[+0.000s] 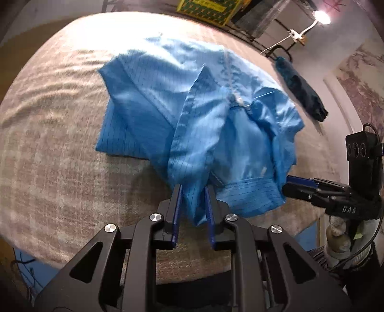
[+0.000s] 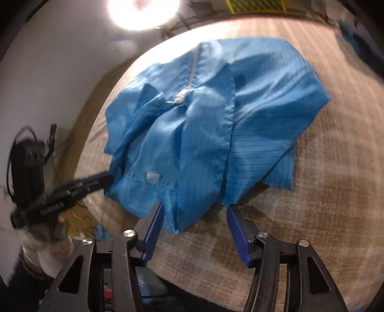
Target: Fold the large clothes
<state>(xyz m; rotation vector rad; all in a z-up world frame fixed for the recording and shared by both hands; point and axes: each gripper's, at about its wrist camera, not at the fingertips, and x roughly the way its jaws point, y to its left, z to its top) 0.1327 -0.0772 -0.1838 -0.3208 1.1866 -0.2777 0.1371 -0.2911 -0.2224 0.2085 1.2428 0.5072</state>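
A large light-blue zip-front garment (image 1: 168,108) lies crumpled and partly folded on a beige textured cover (image 1: 60,144). My left gripper (image 1: 193,189) is at its near edge with the jaws a little apart. A fold of blue cloth hangs loosely between its pads. In the right wrist view the same garment (image 2: 252,108) spreads ahead. My right gripper (image 2: 194,206) stands wide open at the hem, with a cloth corner lying between its fingers and touching neither firmly. Each gripper shows in the other's view, the right gripper (image 1: 288,183) at the hem's right, the left gripper (image 2: 105,178) at its left.
A dark blue cloth (image 1: 300,88) lies at the cover's far right. A lit lamp (image 1: 321,16) and a yellow-green box (image 1: 204,9) stand beyond the far edge. The cover's near edge runs just under both grippers.
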